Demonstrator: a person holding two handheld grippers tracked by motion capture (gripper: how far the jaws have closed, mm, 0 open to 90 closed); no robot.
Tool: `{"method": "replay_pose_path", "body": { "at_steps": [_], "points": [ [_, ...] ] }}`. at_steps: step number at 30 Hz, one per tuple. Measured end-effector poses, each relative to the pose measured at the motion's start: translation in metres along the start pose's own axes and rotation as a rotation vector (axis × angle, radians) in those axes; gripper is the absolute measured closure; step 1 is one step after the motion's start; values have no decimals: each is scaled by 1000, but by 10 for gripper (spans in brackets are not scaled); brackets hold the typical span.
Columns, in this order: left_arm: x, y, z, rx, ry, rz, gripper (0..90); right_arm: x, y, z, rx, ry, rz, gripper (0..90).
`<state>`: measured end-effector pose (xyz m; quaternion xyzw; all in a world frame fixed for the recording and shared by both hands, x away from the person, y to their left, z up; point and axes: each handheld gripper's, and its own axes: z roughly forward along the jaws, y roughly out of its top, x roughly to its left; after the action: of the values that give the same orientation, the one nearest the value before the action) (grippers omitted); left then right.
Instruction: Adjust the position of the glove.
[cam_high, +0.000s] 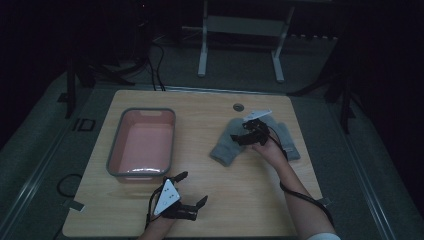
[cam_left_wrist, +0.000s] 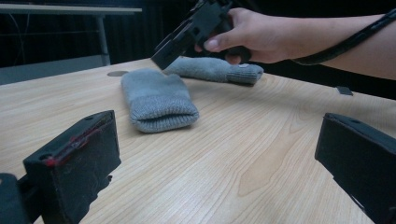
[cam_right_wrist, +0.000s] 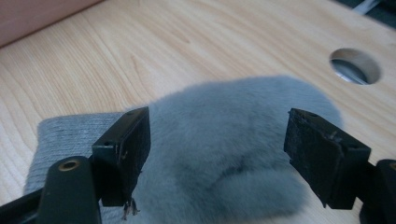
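Two grey knitted mittens lie on the wooden table (cam_high: 210, 210), right of centre. The left mitten (cam_high: 227, 145) (cam_left_wrist: 159, 100) (cam_right_wrist: 224, 121) has a ribbed cuff and a fluffy body. The right mitten (cam_high: 286, 142) (cam_left_wrist: 215, 70) lies behind it, partly under the person's hand. My right gripper (cam_high: 242, 137) (cam_left_wrist: 187, 35) (cam_right_wrist: 217, 135) hovers over the left mitten, open, with a jaw on each side of the fluffy part and not pressing it. My left gripper (cam_high: 192, 187) (cam_left_wrist: 210, 158) rests near the front edge, open wide and empty, pointing toward the mittens.
A pink tub with a grey rim (cam_high: 116, 145) stands on the left half of the table. A round cable hole (cam_high: 238, 107) (cam_right_wrist: 355, 65) sits near the far edge. A white table frame (cam_high: 240, 30) stands on the floor beyond.
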<state>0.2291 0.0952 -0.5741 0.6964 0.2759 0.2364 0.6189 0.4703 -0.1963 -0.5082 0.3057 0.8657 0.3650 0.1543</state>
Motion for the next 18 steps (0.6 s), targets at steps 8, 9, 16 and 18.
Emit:
{"method": "replay_pose_path", "body": {
  "at_steps": [8, 9, 16, 18],
  "points": [
    [0, 0, 0, 2, -5, 2, 2, 2, -5, 28, 99, -5, -26, 293],
    [0, 0, 0, 1, -5, 3, 2, 1, -8, 31, 108, 2, -21, 308],
    [0, 0, 0, -1, -2, -3, 2, -9, -16, 35, 101, 55, 31, 575],
    [0, 0, 0, -1, -1, -3, 2, -8, -16, 34, 105, 60, 21, 670]
  ]
}}
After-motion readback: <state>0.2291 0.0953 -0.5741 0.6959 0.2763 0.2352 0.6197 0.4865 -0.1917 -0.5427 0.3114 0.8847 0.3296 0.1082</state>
